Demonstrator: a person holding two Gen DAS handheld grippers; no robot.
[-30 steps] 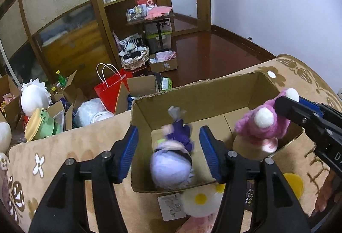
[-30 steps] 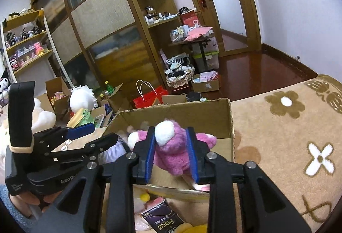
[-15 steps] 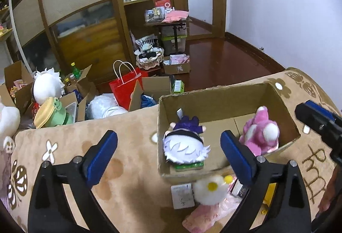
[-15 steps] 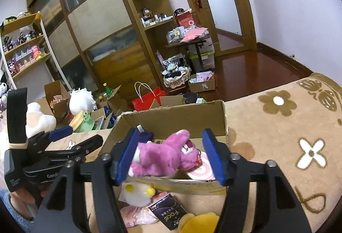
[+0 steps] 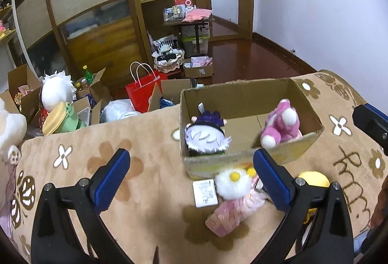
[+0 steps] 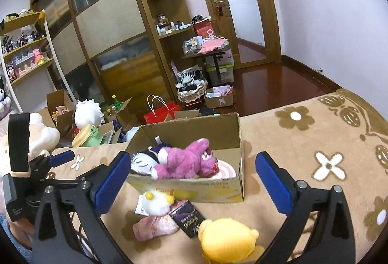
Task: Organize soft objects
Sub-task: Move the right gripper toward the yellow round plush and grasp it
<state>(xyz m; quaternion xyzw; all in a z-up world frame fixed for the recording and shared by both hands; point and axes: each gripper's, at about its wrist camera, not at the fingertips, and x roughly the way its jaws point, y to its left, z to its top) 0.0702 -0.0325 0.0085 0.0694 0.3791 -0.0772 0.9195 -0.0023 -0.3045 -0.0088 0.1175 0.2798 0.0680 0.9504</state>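
**Mia:** Where are the soft toys now?

**Ben:** Two are in the cardboard box (image 6: 238, 140), in the middle of the picture. The pink plush (image 6: 186, 159) lies on its side next to the white-haired doll (image 6: 143, 162). A second ago each one was squeezed in a gripper. Now both are let go.

**Mia:** So that part is done?

**Ben:** I think so. Those two are put away. But the white fluffy toy (image 6: 156, 201), the pink cloth bundle (image 6: 155, 226) and the yellow plush (image 6: 228, 241) are out on the brown flower blanket (image 6: 315, 142), just in front of the box at the bottom of the picture.

**Mia:** What are the grippers doing?

**Ben:** The right gripper (image 6: 191, 186) is opening wide, and nothing is between its blue pads. The left gripper (image 5: 191, 182) is opening too, and it is empty. Both have pulled back and up from the box. They point down at a slant toward the toys on the blanket.
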